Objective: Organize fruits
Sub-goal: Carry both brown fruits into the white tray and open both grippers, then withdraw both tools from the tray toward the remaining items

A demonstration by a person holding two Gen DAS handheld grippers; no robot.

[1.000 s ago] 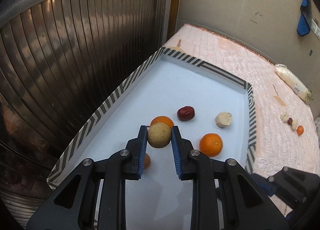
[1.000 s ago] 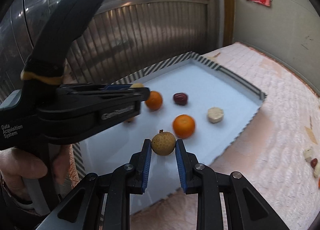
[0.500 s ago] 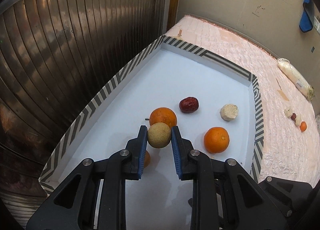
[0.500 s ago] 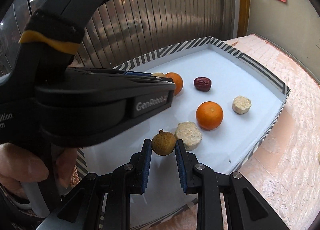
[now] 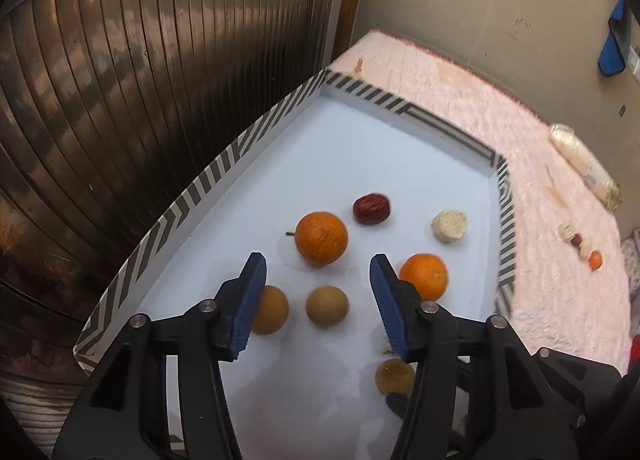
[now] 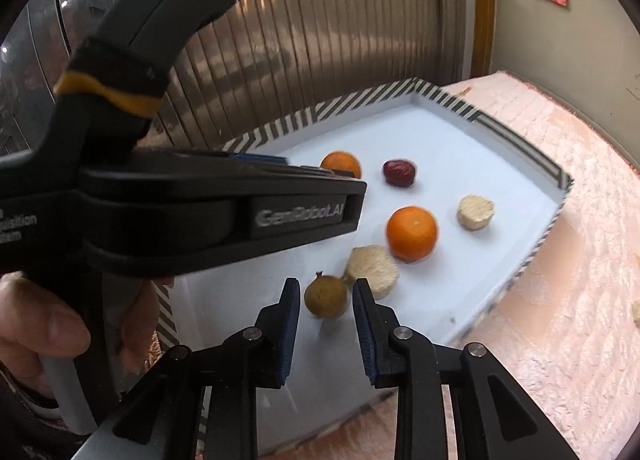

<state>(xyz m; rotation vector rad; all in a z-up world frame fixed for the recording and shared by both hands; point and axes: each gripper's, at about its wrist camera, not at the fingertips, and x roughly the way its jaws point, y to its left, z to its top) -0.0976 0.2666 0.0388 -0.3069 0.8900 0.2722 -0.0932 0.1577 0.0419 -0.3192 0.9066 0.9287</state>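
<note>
Change since the earlier frames: the left gripper [image 5: 318, 274] has parted its jaws, and the longan [image 5: 327, 306] it carried now lies on the tray floor. The right gripper [image 6: 326, 298] has loosened too; its own longan [image 6: 326, 297] sits between the pads with a gap on each side, seemingly resting on the floor.

Tray [image 5: 224, 164], white, with a black-and-white striped rim, on a pink quilted cover [image 5: 560, 300]. Holds all the fruit listed below.

Left gripper: jaws wide, empty. Lettering "GenRobot.AI" readable on its side in the right wrist view, plus part of "...quisition".

Right gripper: jaws slackened, gripping nothing firmly.

Oranges, two: one far left [image 5: 321, 238], with a stem, and one at right [image 5: 424, 276], behind the left gripper's right finger.

Pale cut rounds, two: one far right [image 6: 476, 212], one near [image 6: 372, 272], just beside the right gripper's longan.

Red date [image 5: 371, 209], farthest of the fruit.

Longans, three: the released one, centred just ahead of the left jaws; one to its left [image 5: 270, 310], partly behind the left finger; and the right gripper's.

Judgement: both placements look done. Each gripper need only draw straight back, since its fruit lies dead ahead.
</note>
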